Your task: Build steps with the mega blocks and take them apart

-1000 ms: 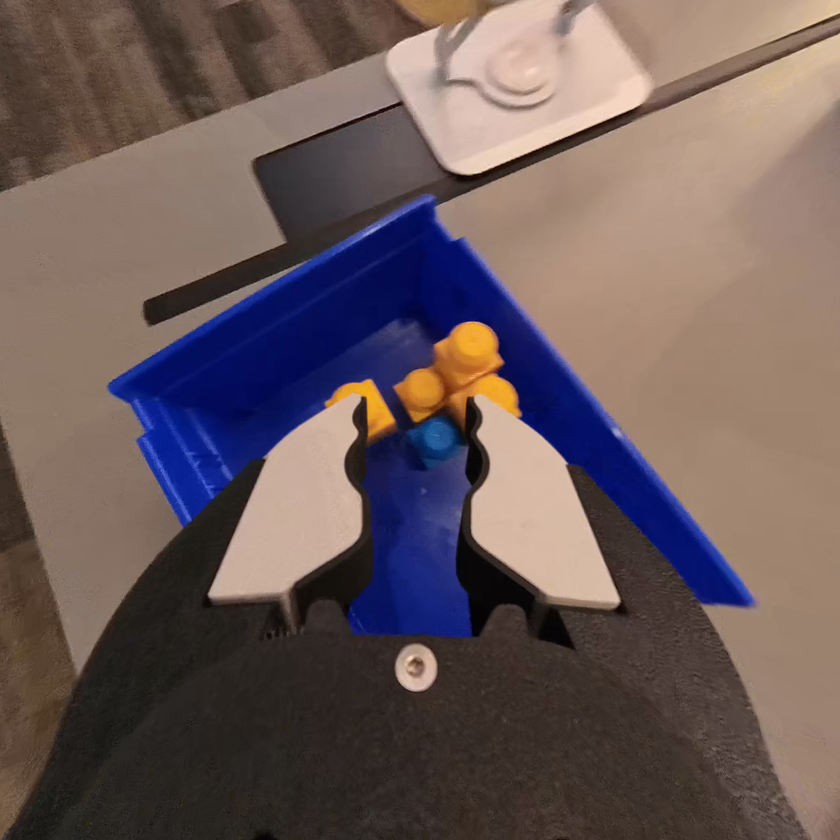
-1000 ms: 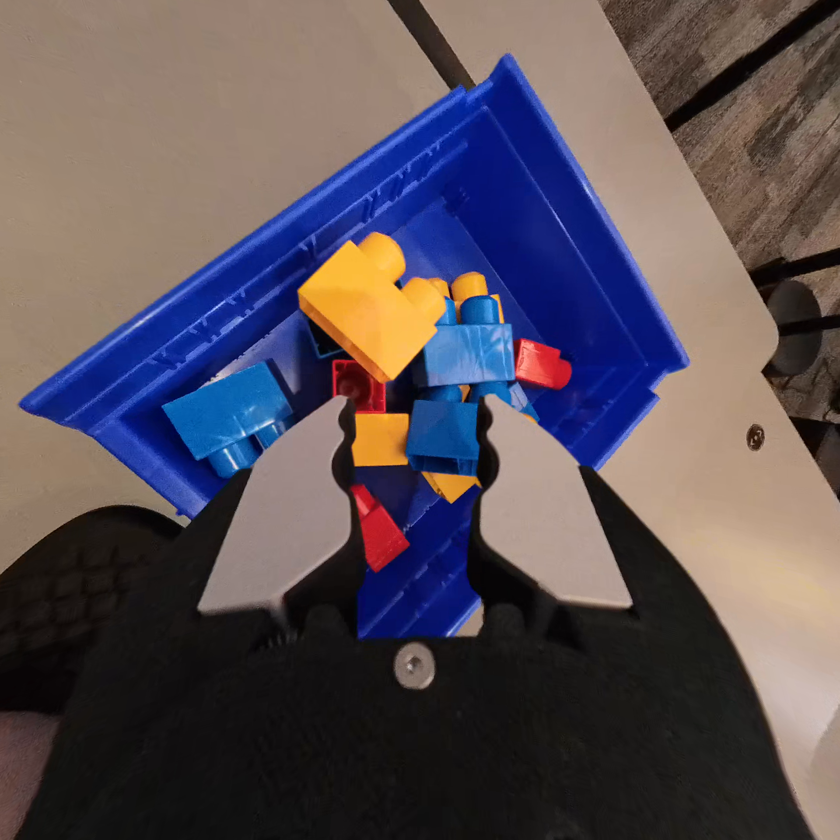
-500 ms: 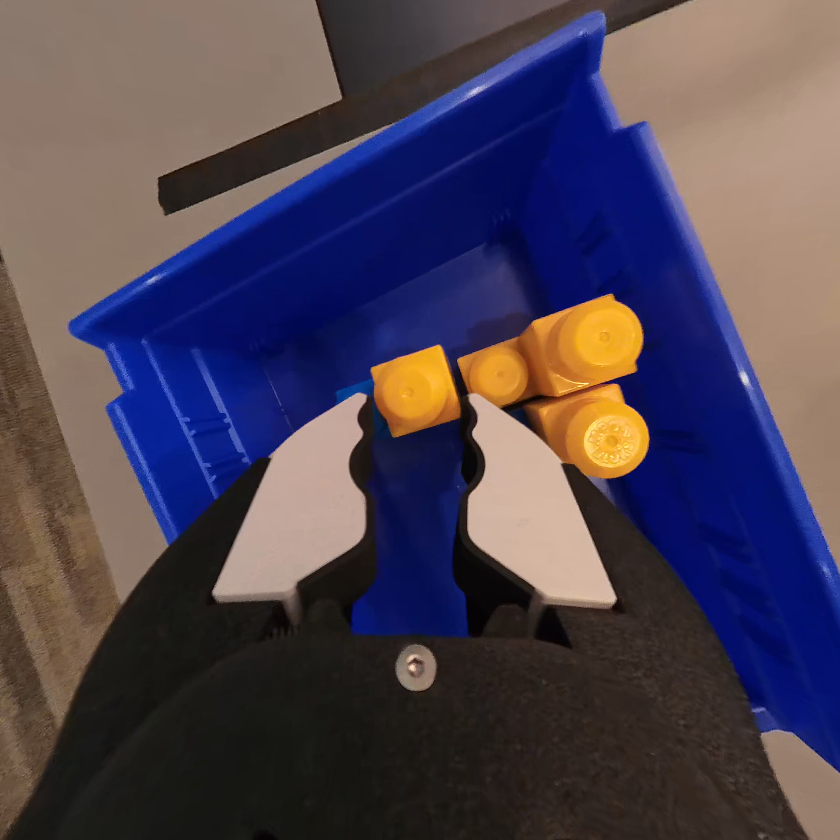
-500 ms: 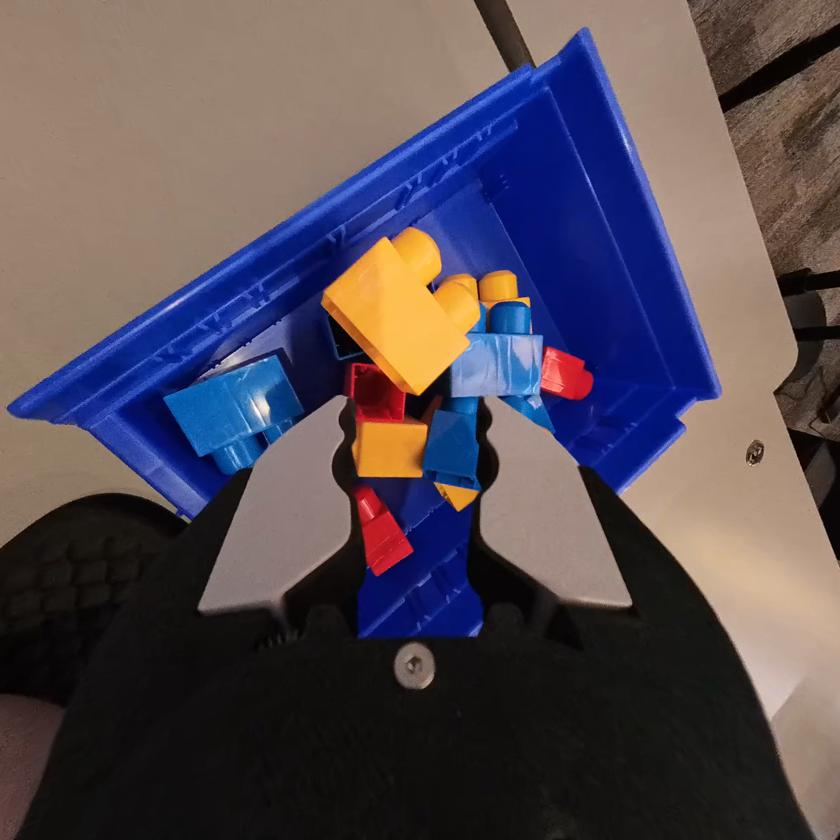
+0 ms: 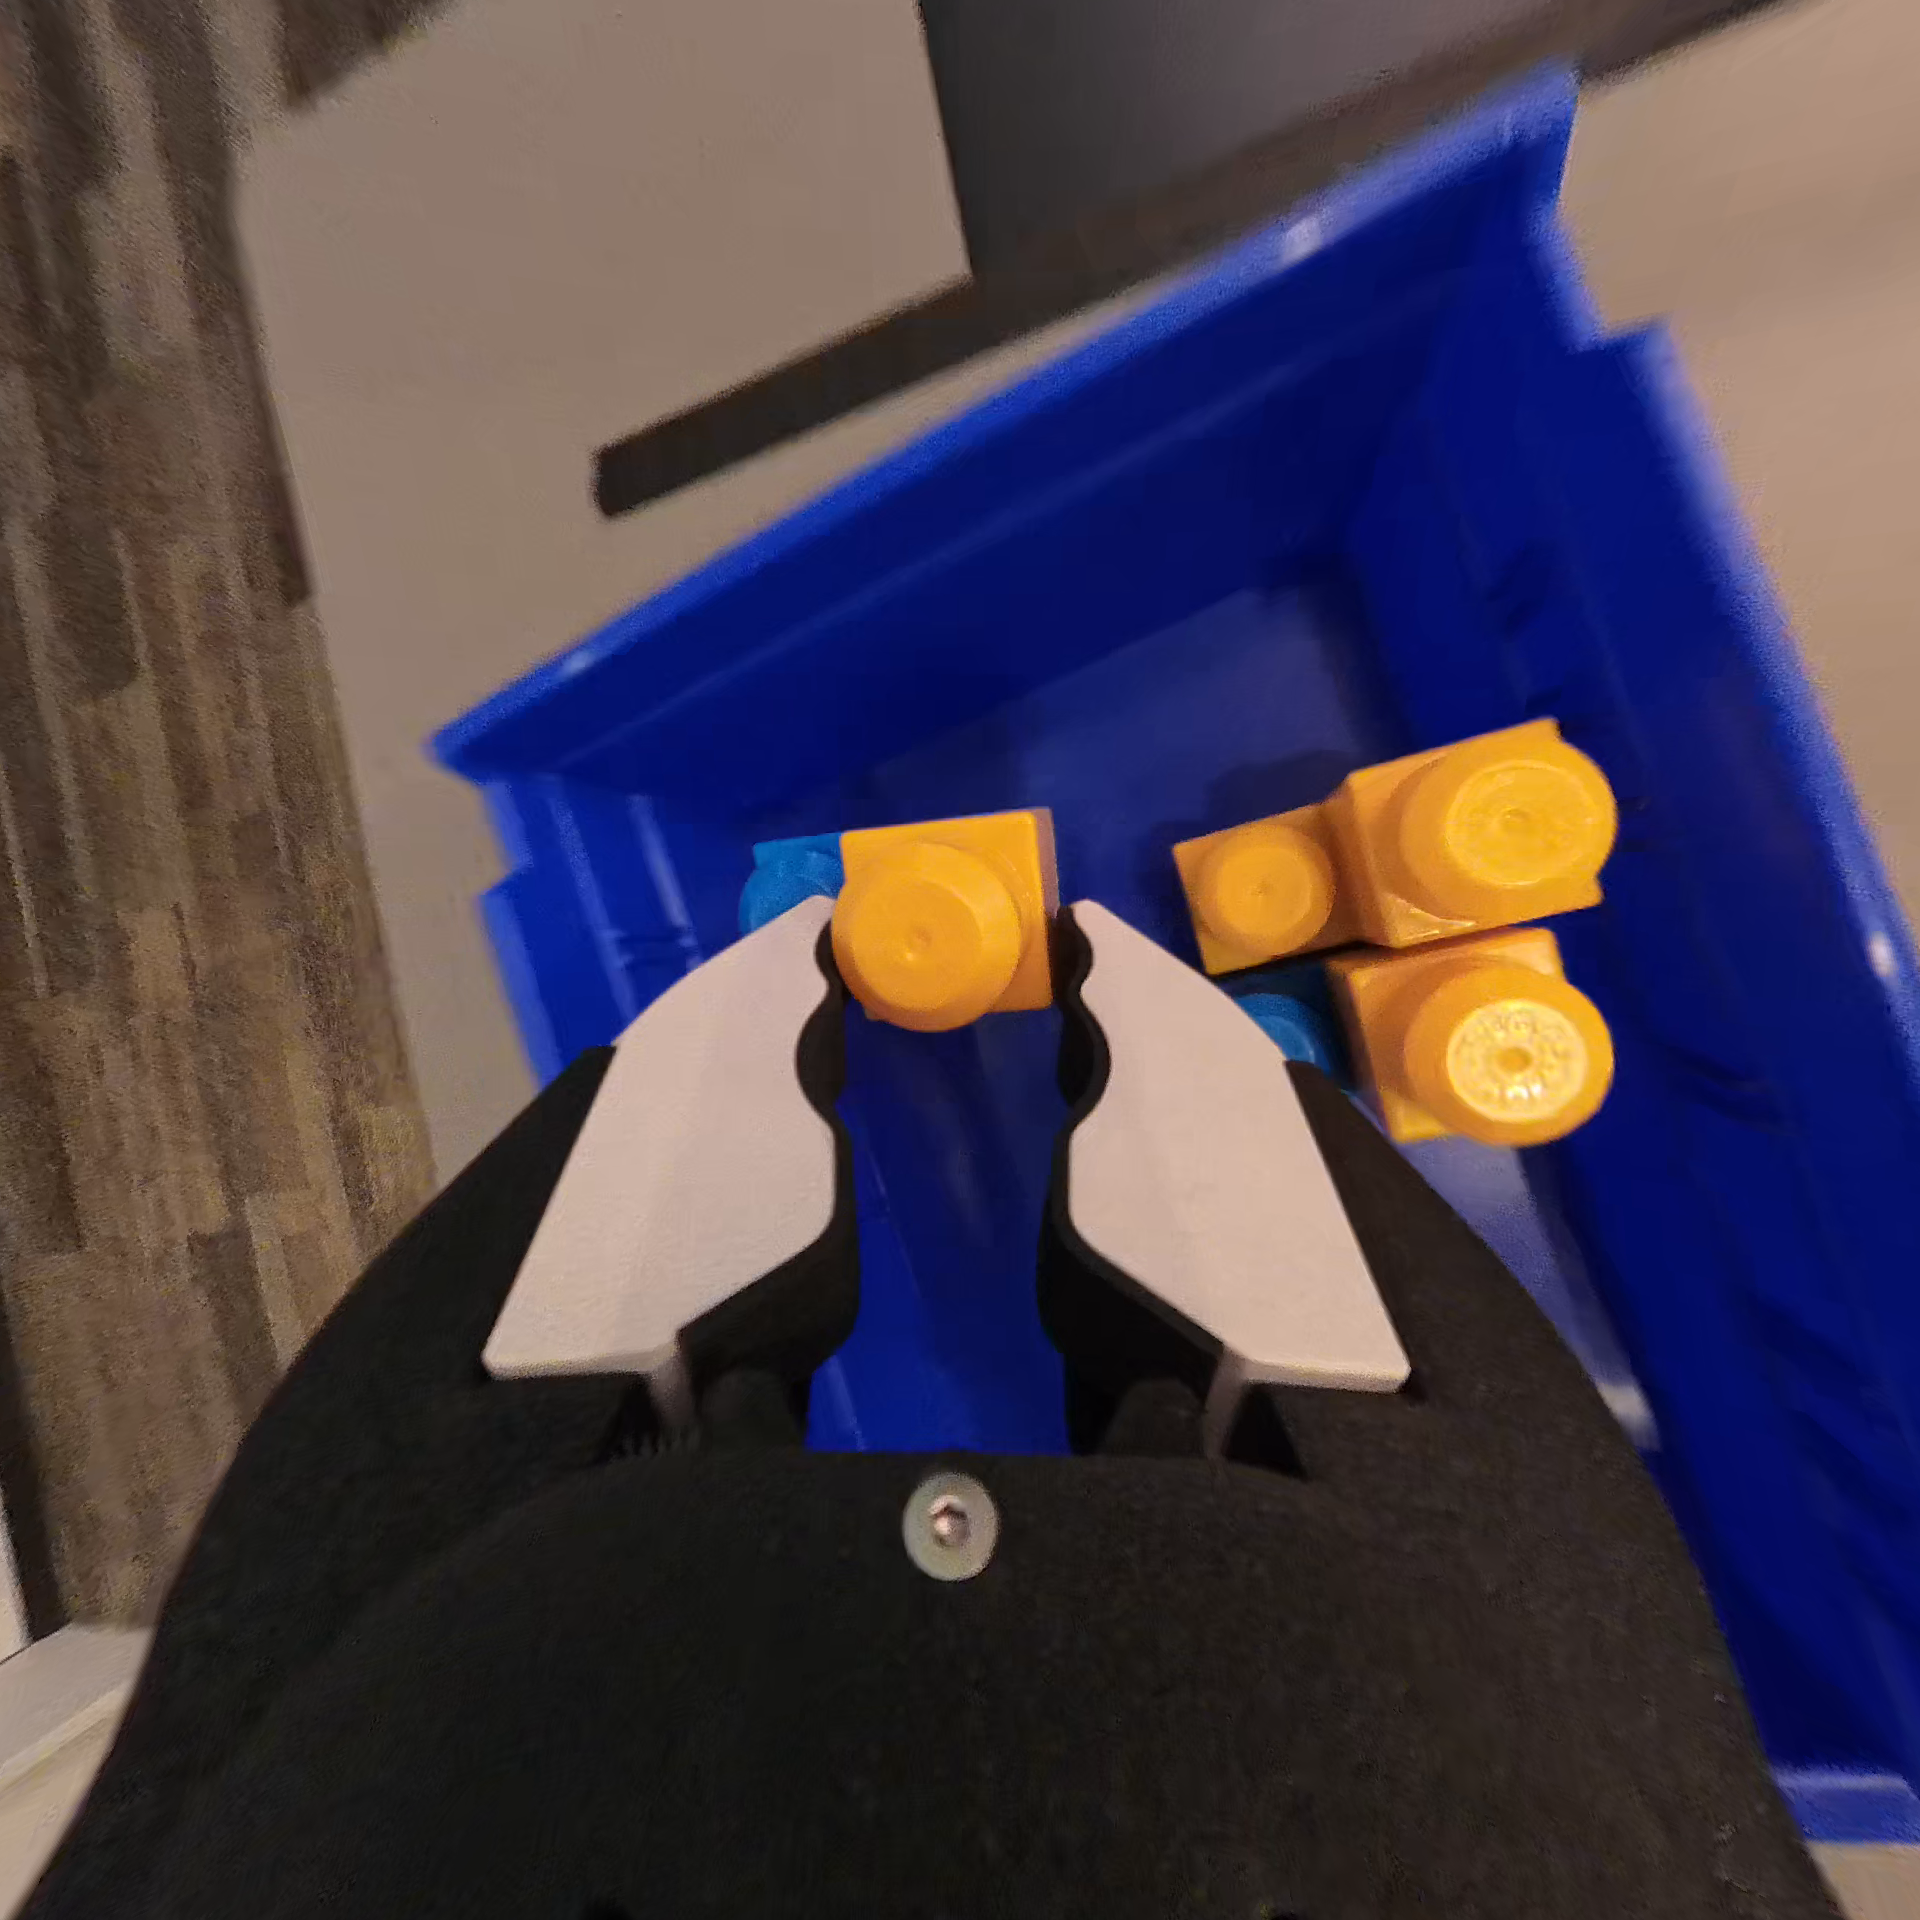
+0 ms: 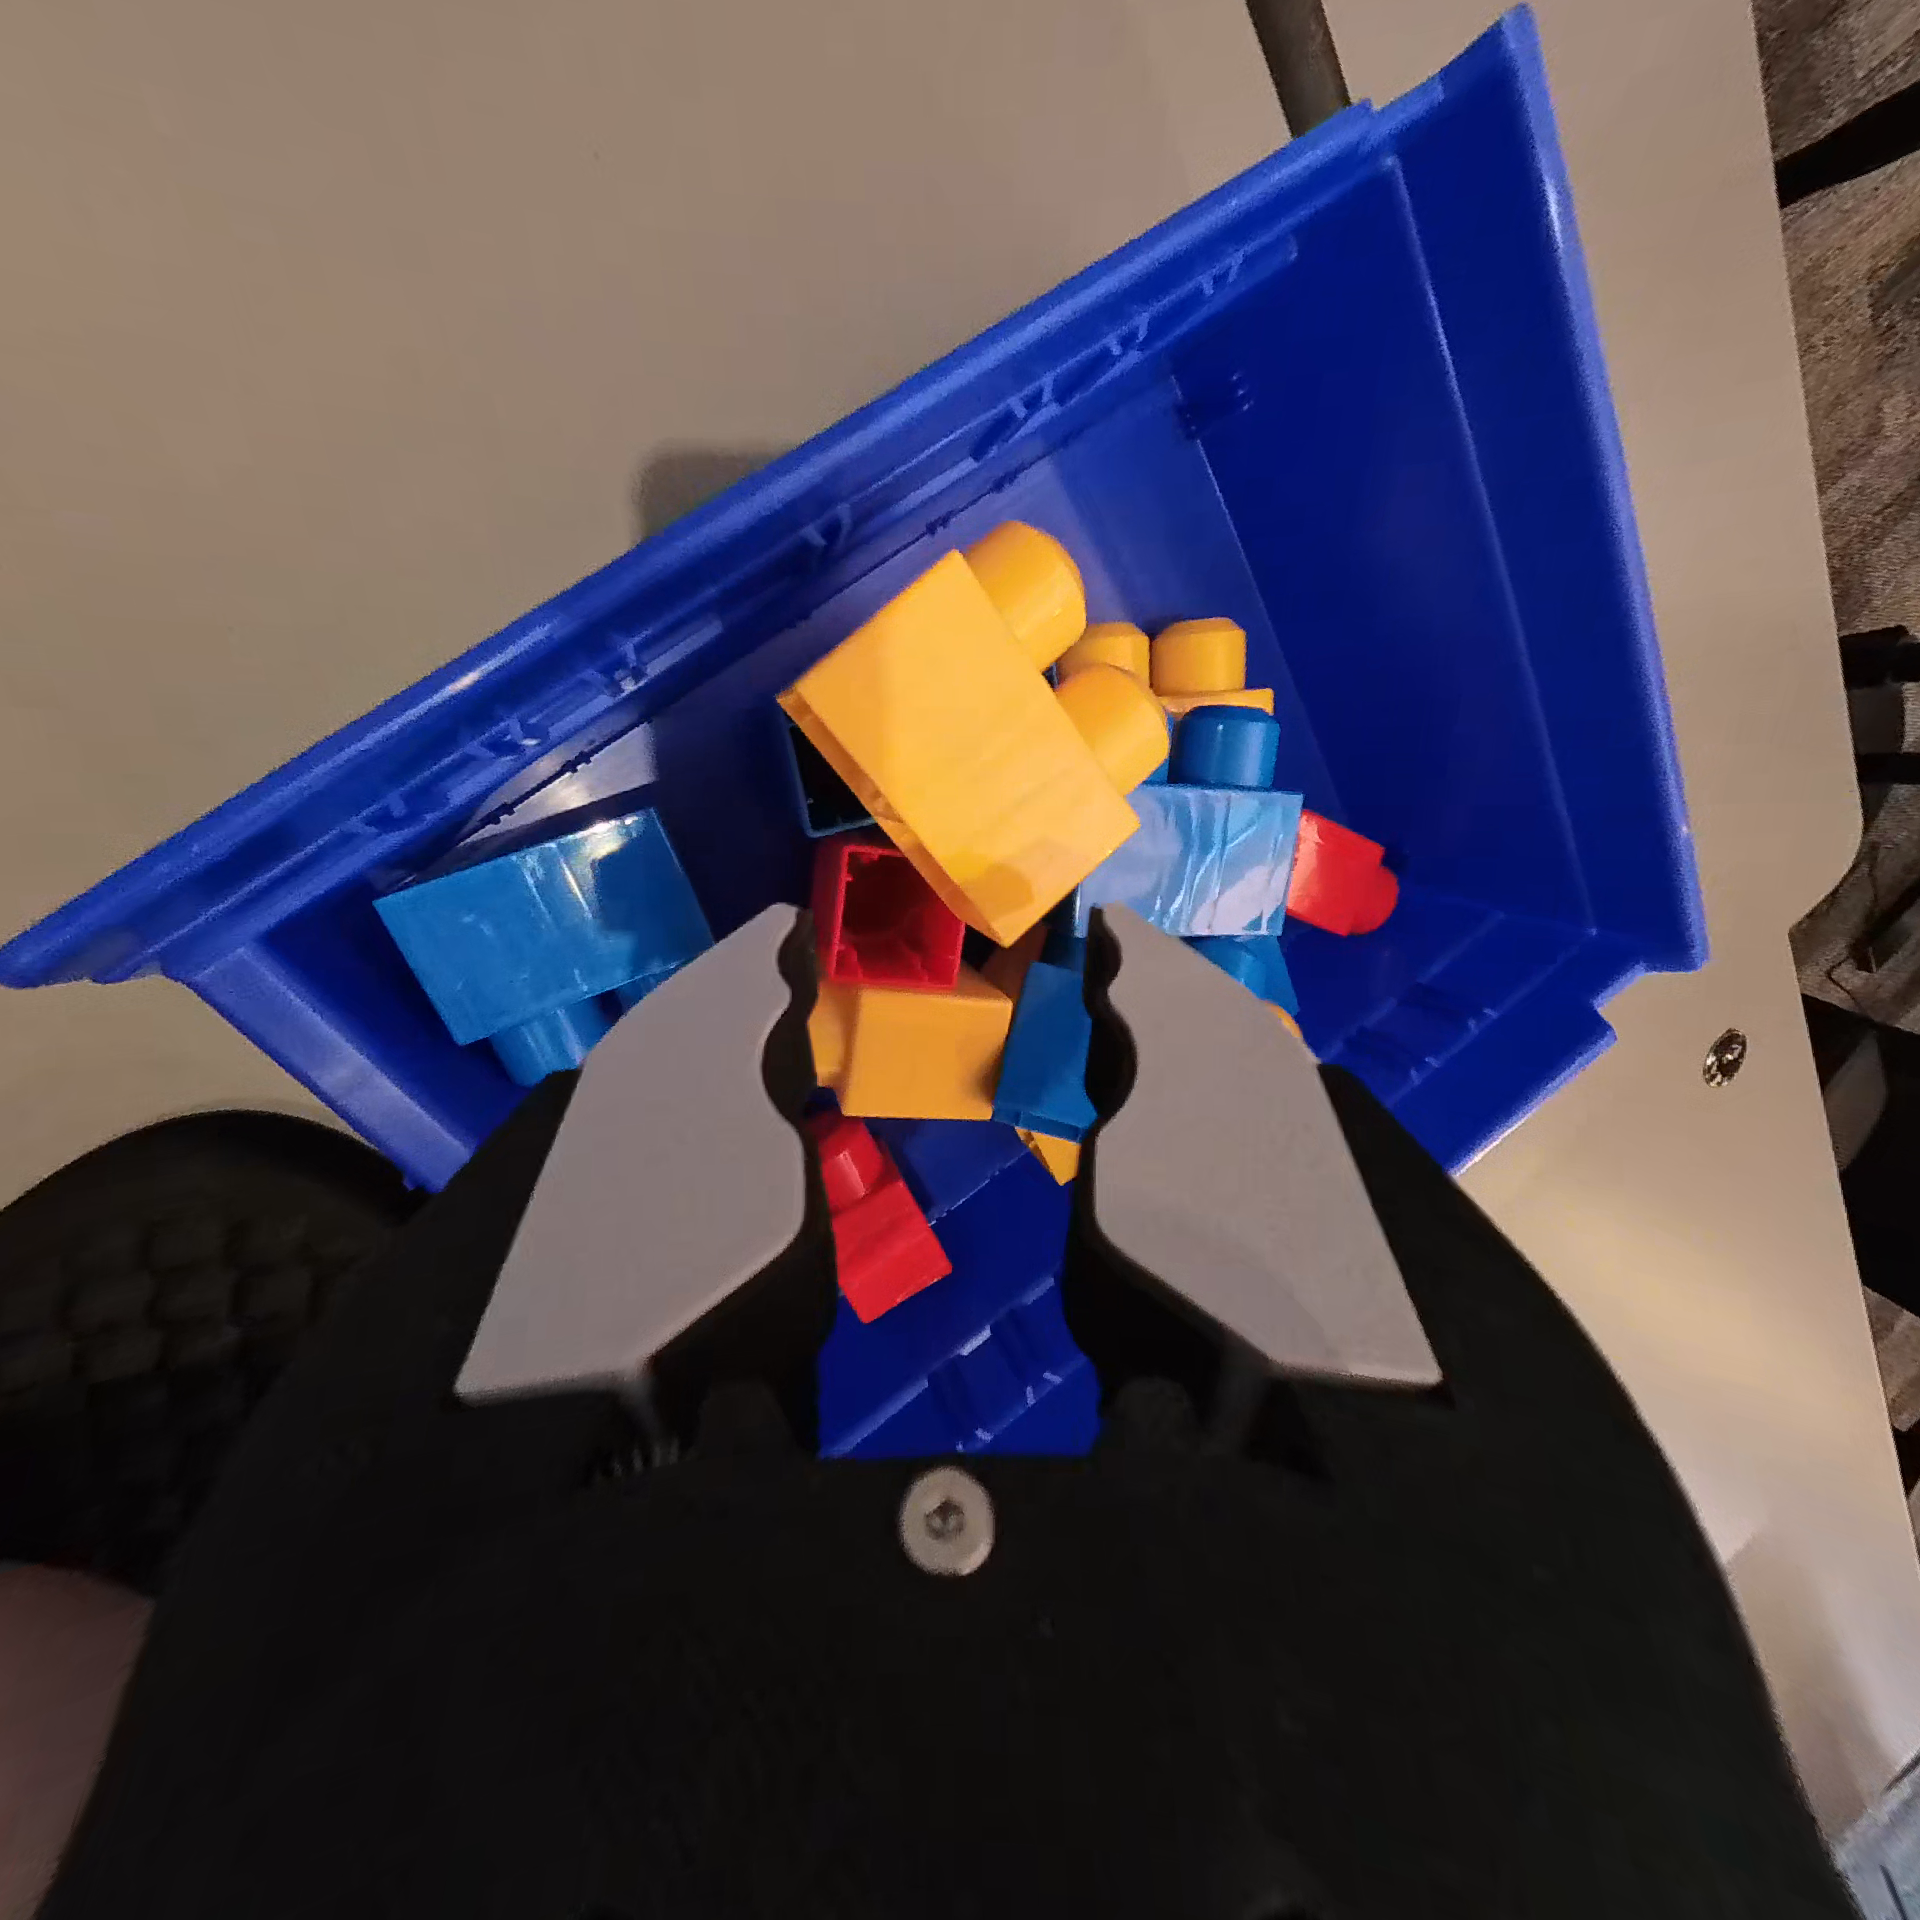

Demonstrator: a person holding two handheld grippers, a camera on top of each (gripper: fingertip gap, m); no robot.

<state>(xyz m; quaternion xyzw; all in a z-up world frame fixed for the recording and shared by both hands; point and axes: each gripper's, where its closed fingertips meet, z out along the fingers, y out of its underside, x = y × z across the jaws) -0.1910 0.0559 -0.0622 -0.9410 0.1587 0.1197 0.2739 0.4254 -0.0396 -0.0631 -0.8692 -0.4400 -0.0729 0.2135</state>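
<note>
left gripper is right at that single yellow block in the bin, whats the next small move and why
Probably close the left gripper: its fingertips already flank the yellow block in the blue bin, apparently with slight gaps on both sides.

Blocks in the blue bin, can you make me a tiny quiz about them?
1. True or false: a red block sits between the left gripper's fingertips.
2. Right wrist view: which block lies topmost in the blue bin? A) big yellow block B) green block C) purple block
3. Is the right gripper open or shut?
Key: 1 false, it is a small yellow block; 2 A; 3 open.
</note>
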